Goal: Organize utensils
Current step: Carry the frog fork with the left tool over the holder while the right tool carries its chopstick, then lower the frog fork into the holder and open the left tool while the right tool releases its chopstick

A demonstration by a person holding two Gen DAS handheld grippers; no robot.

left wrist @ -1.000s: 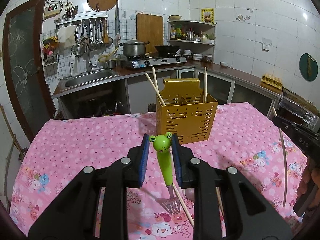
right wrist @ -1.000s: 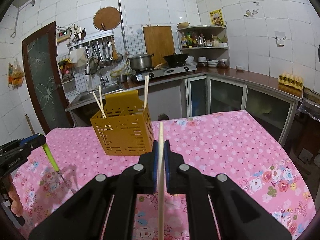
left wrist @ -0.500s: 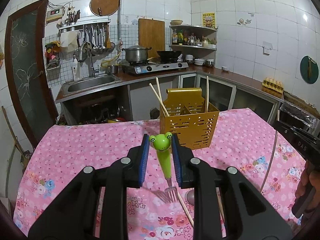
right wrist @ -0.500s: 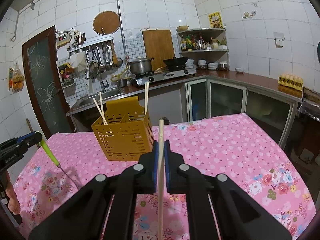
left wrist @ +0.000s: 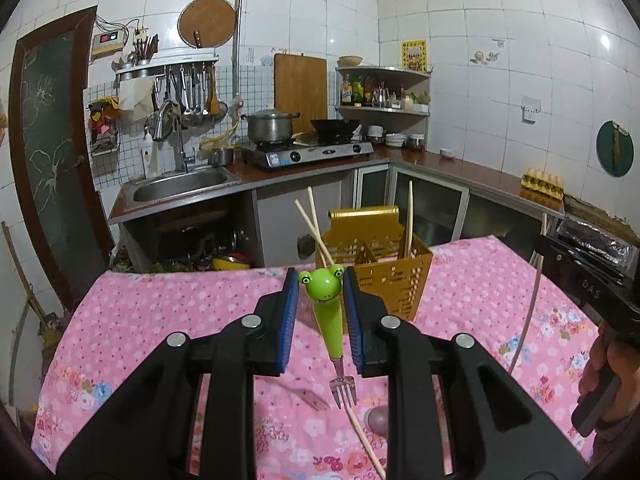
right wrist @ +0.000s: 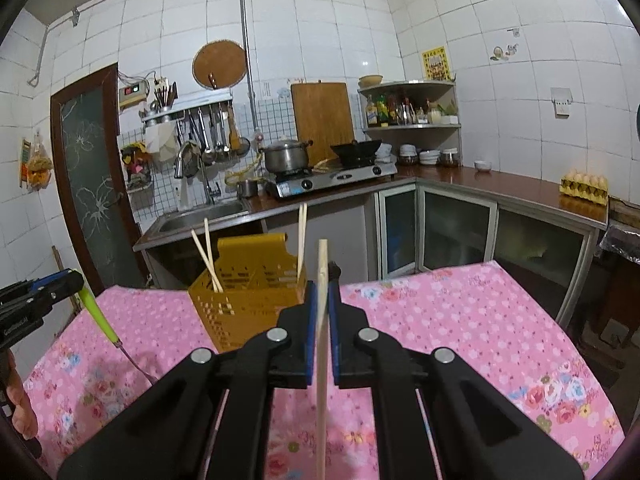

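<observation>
Left gripper (left wrist: pixel 321 286) clamps frog fork (left wrist: pixel 326 304); right gripper (right wrist: pixel 322 294) pinches chopstick (right wrist: pixel 322 344), lower end cut off

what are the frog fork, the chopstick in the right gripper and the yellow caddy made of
Frog fork: glossy green handle, likely painted wood or plastic; shiny metal tines. Chopstick: pale, matte, probably bamboo or wood. Yellow caddy: looks like moulded plastic, with even slotted holes and a smooth surface.

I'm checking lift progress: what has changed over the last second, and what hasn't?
Both grippers rose: the green frog-handled fork in the left gripper now hangs clear above the pink floral tablecloth, and the right gripper lifted its wooden chopstick higher. Both grips stayed shut; the yellow perforated utensil holder still holds three chopsticks.
</observation>
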